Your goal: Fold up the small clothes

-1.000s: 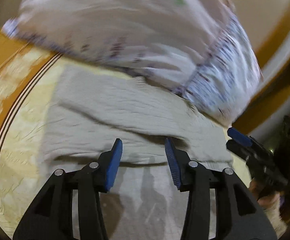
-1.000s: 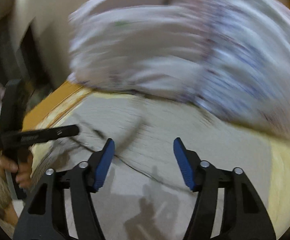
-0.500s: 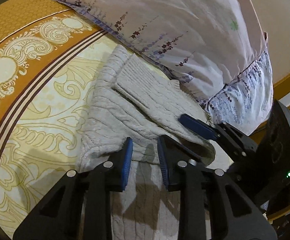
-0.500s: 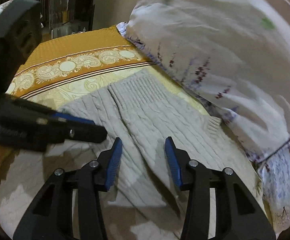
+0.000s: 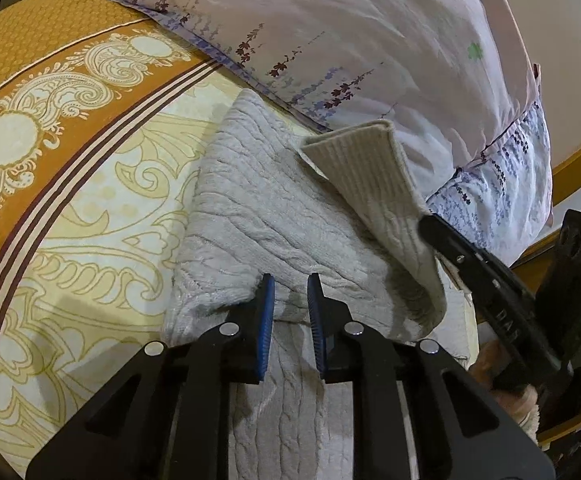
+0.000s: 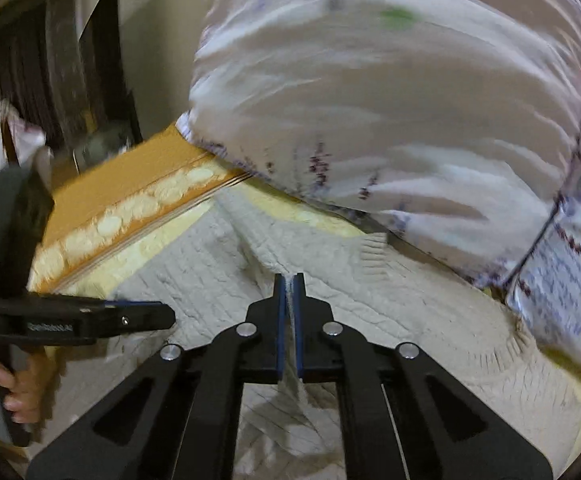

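Note:
A cream cable-knit sweater (image 5: 250,216) lies on the bed, partly folded. My left gripper (image 5: 290,284) sits at its near folded edge. Its jaws are closing, narrow, with a ridge of knit between the blue pads. In the left wrist view my right gripper (image 5: 426,222) comes in from the right and holds up a flap with a ribbed band (image 5: 362,168). In the right wrist view the right gripper (image 6: 289,280) is shut on a thin pinch of the sweater (image 6: 410,300). The left gripper (image 6: 166,316) shows at the left, side-on.
The bed has a yellow and orange patterned bedspread (image 5: 70,168). A big floral pillow (image 5: 350,40) lies just behind the sweater, touching its far edge. A hand (image 6: 14,392) grips the left gripper's handle. Dark furniture (image 6: 70,60) stands past the bed's left side.
The right gripper has shut on the sweater and raised a ribbed flap off the pile. The left jaws have drawn closer together at the near fold, and the left hand has kept still lately.

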Available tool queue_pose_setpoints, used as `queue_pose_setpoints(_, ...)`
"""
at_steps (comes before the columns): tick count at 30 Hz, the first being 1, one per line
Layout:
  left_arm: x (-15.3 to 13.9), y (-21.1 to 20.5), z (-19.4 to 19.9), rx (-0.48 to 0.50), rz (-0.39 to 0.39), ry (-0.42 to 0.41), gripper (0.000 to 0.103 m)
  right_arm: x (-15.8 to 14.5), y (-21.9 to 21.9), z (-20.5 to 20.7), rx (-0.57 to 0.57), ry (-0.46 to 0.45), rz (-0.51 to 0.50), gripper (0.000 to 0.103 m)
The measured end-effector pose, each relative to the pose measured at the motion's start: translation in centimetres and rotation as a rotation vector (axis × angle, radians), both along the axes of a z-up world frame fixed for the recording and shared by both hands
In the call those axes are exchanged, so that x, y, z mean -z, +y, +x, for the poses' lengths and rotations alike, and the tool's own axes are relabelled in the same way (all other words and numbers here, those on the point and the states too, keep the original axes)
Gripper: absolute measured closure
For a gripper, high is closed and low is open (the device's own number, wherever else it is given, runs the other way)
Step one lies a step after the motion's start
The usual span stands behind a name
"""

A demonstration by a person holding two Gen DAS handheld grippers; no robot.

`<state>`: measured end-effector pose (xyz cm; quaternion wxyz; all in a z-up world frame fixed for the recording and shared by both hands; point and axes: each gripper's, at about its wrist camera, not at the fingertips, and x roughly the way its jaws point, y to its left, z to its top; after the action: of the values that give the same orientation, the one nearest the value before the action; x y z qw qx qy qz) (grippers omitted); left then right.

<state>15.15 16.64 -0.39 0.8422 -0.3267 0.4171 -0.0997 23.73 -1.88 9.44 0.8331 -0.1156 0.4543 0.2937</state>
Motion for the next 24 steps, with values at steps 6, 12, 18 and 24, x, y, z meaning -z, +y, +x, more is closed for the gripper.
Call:
queue_pose_setpoints(6, 0.0, 0.1, -0.1, -0.002, -0.008, -0.005, 0.084, 0.2, -7.2, 0.5, 0.304, 0.116, 0.059, 0.1)
queue_pose_setpoints(12, 0.1, 0.2, -0.1, 0.009, -0.014, -0.002, 0.084, 0.6, -20.3, -4.9, 0.682, 0.189, 0.126, 0.101)
queue_pose_setpoints(18, 0.0, 0.0, 0.0, 0.011, 0.002, -0.004, 0.084, 3.5, -27.2, -5.6, 0.802, 0.432, 0.461, 0.066)
queue_pose_setpoints(24, 0.1, 0.1, 0.0, 0.005, -0.005, 0.0, 0.084, 2.4, -27.4, -4.3, 0.896, 0.334, 0.384, 0.065)
